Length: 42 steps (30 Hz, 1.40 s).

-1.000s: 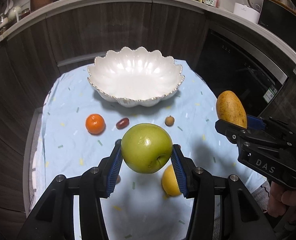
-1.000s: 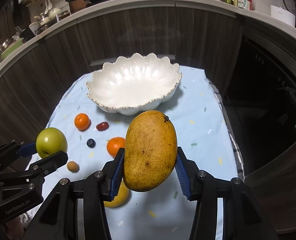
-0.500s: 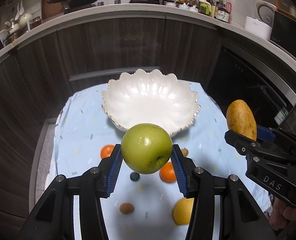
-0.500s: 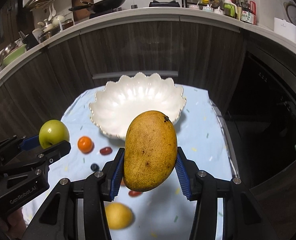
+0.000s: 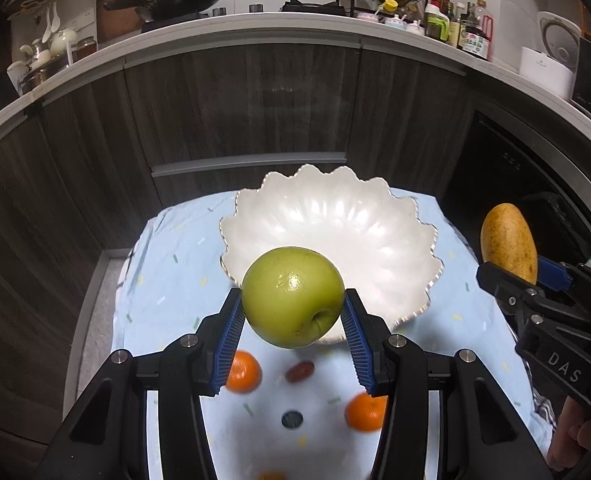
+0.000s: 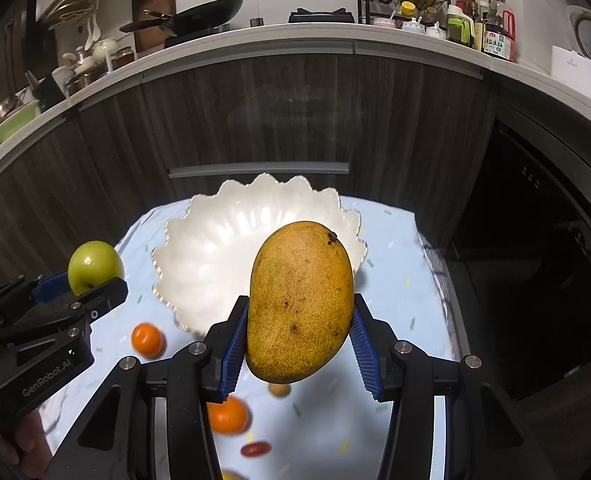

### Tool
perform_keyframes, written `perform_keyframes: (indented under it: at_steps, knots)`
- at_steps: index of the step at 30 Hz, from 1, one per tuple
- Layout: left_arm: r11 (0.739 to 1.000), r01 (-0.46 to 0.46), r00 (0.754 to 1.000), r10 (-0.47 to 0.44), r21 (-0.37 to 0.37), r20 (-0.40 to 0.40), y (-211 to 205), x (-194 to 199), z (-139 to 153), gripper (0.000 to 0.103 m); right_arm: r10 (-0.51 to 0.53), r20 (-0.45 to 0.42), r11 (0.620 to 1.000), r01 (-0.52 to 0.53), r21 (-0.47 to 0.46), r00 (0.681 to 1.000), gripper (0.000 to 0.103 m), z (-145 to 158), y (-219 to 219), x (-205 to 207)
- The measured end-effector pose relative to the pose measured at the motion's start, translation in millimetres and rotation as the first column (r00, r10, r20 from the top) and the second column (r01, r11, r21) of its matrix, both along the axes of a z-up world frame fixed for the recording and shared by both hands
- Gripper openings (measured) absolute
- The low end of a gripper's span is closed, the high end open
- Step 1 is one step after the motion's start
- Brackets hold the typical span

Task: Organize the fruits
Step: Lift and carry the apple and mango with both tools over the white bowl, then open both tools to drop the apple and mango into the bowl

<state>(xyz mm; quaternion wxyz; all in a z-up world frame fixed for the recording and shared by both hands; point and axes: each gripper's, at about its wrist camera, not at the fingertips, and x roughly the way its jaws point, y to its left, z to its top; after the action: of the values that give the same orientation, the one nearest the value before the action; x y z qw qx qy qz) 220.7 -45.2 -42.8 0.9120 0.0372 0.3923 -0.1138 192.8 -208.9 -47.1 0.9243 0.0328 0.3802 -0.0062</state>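
A: Left wrist view is showing the left gripper [image 5: 291,322] gripping the smooth green apple [image 5: 292,297], now nearing the scalloped white bowl [image 5: 395,236].

B: Both have been rising. The right gripper [image 6: 297,338] is clamping the speckled oblong mango [image 6: 300,307]; small fruits are lying on the cloth-covered surface [image 5: 175,264].

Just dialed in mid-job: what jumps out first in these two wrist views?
A green apple clamped in the left gripper and a yellow mango clamped in the right gripper, both held up in front of an empty white scalloped bowl. Small oranges lie loose on the blue cloth below.
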Motion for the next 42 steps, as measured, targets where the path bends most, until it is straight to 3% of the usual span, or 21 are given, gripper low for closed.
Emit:
perform_keyframes:
  at_steps: [13,25,42]
  knots:
    - [0.999,-0.027,0.999,0.026,0.025,0.021,-6,59,-10,0.048,-0.023,-0.027,1.000,0.023,0.000,0.999,0.049,-15,-14,70]
    - [0.998,-0.043,0.998,0.044,0.043,-0.041,-5,109,-43,0.048,-0.034,-0.083,0.999,0.033,-0.016,0.996,0.049,-49,-13,122]
    - [0.993,-0.034,0.993,0.046,0.112,-0.111,-8,125,-71,0.049,-0.068,-0.194,0.998,0.063,-0.030,0.979,0.049,-86,-19,142]
